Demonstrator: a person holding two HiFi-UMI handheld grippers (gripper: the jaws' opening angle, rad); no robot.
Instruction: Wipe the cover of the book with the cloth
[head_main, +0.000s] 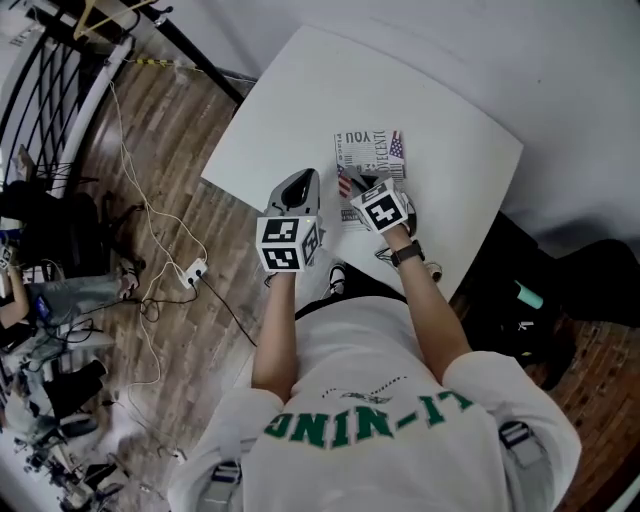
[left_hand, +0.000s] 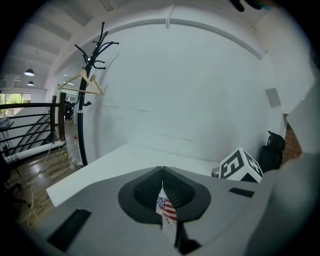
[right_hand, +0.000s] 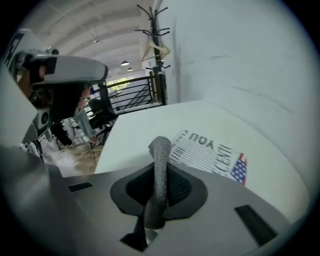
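Observation:
The book (head_main: 370, 152), white with black print and a flag pattern, lies flat on the white table (head_main: 300, 100); in the right gripper view the book (right_hand: 205, 150) sits just past the jaws, to the right. My right gripper (head_main: 365, 190) is at its near edge, shut on the grey knitted cloth (right_hand: 161, 150), which stands up from between the jaws. My left gripper (head_main: 300, 185) hangs left of the book and higher. In its own view the left gripper (left_hand: 161, 172) is shut on a thin flag-printed edge (left_hand: 166, 210), seemingly the book's.
The table's near edge runs just behind both grippers. Cables and a power strip (head_main: 190, 270) lie on the wood floor to the left. A black coat stand (left_hand: 87, 75) and a railing (head_main: 50, 80) stand beyond the table's left side. A dark bag (head_main: 520, 310) sits on the right.

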